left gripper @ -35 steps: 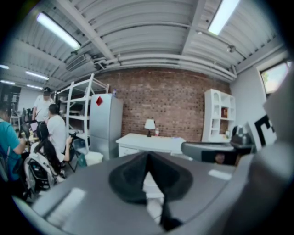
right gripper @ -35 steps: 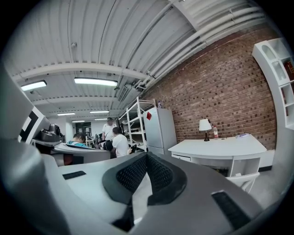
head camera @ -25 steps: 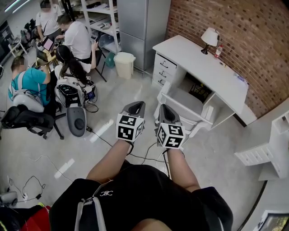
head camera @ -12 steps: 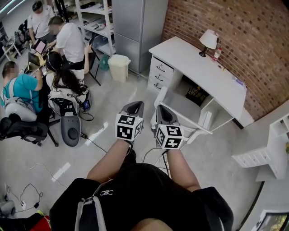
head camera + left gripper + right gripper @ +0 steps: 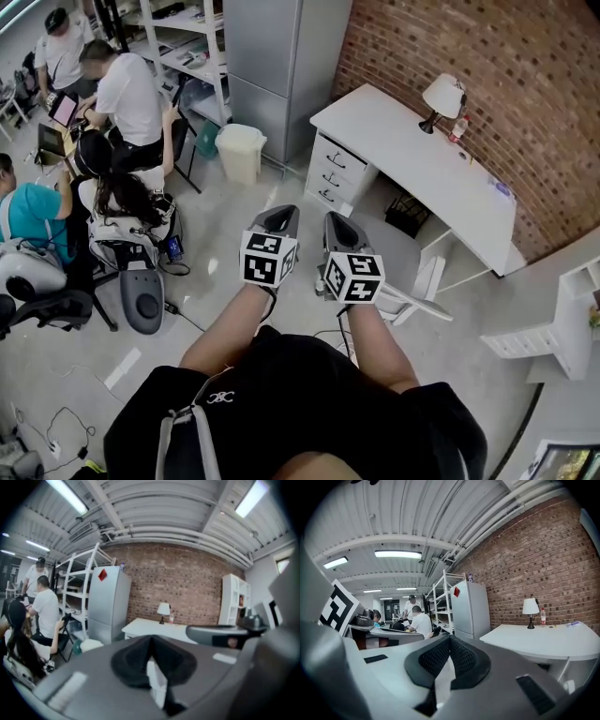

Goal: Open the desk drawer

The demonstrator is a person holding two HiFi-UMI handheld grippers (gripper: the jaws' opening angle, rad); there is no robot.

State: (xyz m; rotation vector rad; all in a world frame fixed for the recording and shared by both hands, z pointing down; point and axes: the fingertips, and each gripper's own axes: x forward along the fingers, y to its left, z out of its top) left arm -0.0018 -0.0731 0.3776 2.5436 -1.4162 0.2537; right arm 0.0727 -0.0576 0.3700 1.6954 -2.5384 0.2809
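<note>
Across the floor ahead of me, well apart from both tongs, the white desk (image 5: 412, 150) stands against the brick wall (image 5: 525, 84), and its drawers (image 5: 335, 172), stacked at the end nearer me, all look pushed in. My left gripper (image 5: 279, 217) and right gripper (image 5: 337, 225) are held side by side, each pinched together on nothing. To do this well, I reckon I should skirt the white chair (image 5: 424, 289), spread one pair of jaws before reaching, and meet a handle (image 5: 338, 160) squarely so the pull runs straight out.

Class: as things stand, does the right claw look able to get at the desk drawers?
Probably not yet: the right claw hangs well short of the desk drawers; only floor seems to lie between.
</note>
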